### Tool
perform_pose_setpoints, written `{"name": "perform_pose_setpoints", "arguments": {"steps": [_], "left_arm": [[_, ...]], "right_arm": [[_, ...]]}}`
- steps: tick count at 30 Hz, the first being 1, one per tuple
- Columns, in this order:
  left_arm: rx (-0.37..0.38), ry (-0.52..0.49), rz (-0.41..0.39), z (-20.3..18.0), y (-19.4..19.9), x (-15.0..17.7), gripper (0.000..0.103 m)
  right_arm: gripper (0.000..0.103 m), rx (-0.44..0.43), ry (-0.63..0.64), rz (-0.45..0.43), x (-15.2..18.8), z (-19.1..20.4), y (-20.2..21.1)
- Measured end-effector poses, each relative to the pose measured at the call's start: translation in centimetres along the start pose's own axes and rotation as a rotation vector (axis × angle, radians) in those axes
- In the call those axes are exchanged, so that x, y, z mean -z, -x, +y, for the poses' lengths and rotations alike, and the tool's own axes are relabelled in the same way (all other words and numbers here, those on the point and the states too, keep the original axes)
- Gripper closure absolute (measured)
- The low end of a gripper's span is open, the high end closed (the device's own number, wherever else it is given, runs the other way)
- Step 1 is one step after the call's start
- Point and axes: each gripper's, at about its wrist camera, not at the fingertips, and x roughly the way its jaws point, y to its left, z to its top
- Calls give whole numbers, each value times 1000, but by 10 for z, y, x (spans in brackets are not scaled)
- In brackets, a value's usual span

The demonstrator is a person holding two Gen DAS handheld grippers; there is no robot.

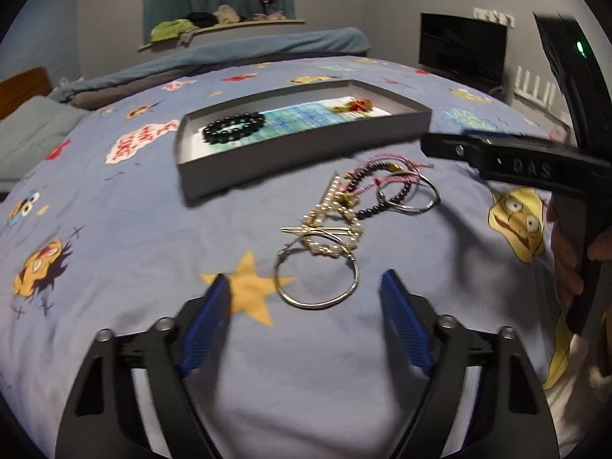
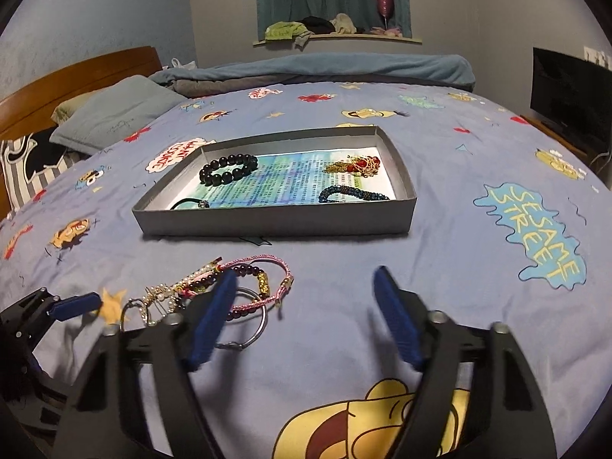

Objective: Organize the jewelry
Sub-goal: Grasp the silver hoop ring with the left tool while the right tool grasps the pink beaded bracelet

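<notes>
A loose pile of jewelry lies on the blue cartoon bedsheet: a silver bangle, a pearl hair clip, a purple bead bracelet and a pink cord bracelet. My left gripper is open, its blue pads either side of the silver bangle without touching it. My right gripper is open over bare sheet, just right of the pile. Behind the pile, a grey tray holds a black bead bracelet, a red-and-gold piece and a blue beaded bracelet.
A folded blue blanket lies across the far side of the bed, with pillows and a wooden headboard to the left. A dark screen stands at the right. A hand holds the right gripper's handle.
</notes>
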Motion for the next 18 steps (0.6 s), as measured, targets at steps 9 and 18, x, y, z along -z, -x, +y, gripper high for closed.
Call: {"name": "perform_pose_setpoints", "arguments": {"steps": [9, 18], "left_arm": [[16, -19, -16, -5, -9, -3, 52], [10, -27, -24, -3, -10, -6, 53]], "right_arm": [[65, -53, 24, 24, -3, 1, -12], [78, -100, 0, 77, -6, 3, -35]]}}
